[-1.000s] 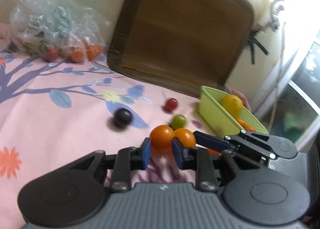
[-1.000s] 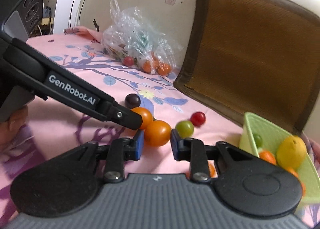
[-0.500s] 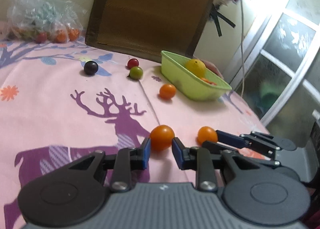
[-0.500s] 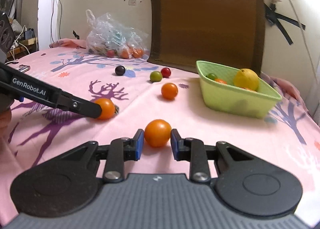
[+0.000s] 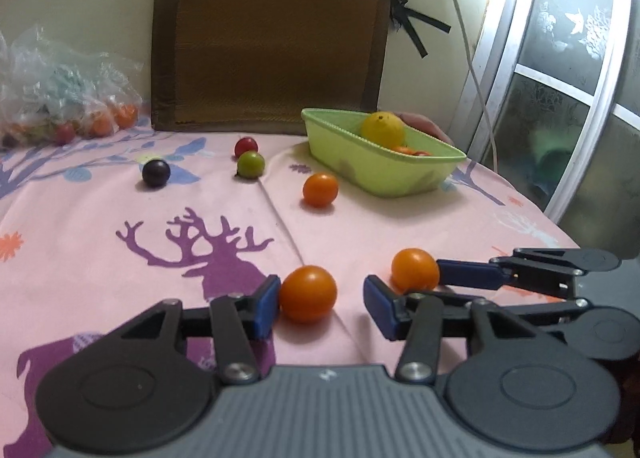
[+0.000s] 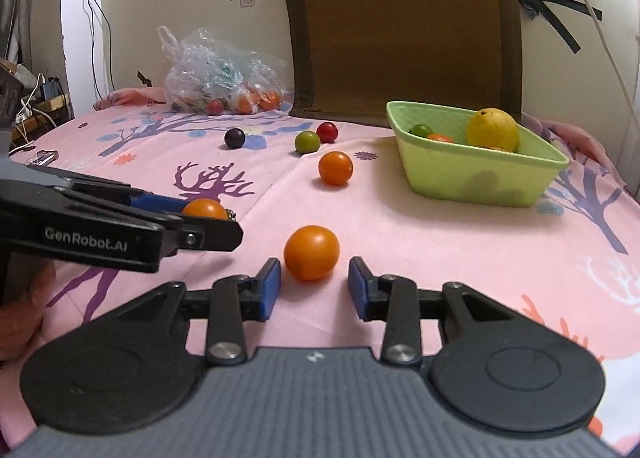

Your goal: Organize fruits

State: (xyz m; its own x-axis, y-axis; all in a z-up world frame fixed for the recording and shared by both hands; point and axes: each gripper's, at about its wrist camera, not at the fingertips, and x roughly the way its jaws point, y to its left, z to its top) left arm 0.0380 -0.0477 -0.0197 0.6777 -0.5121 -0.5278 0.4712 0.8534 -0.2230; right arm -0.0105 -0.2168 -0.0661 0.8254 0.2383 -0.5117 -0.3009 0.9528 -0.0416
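Note:
My left gripper (image 5: 322, 304) is open; an orange tomato (image 5: 307, 293) lies on the pink cloth against its left finger. My right gripper (image 6: 314, 286) is open too, with another orange tomato (image 6: 311, 252) on the cloth between its fingertips. That same fruit (image 5: 414, 269) shows in the left wrist view beside the right gripper's blue fingers (image 5: 468, 275). A third orange tomato (image 6: 335, 167), a green one (image 6: 307, 142), a red one (image 6: 327, 131) and a dark one (image 6: 234, 137) lie farther back. The green basket (image 6: 480, 178) holds a yellow fruit (image 6: 493, 129) and small ones.
A clear plastic bag (image 6: 222, 78) with more small fruit sits at the back left. A brown cushion (image 6: 404, 30) leans on the wall behind the basket. A white cable (image 5: 472, 62) hangs at the right, by a window frame (image 5: 580, 90).
Both grippers pulled back from the fruit cluster toward the near edge, each carrying an orange tomato, then opened. The two tomatoes now rest on the cloth, released.

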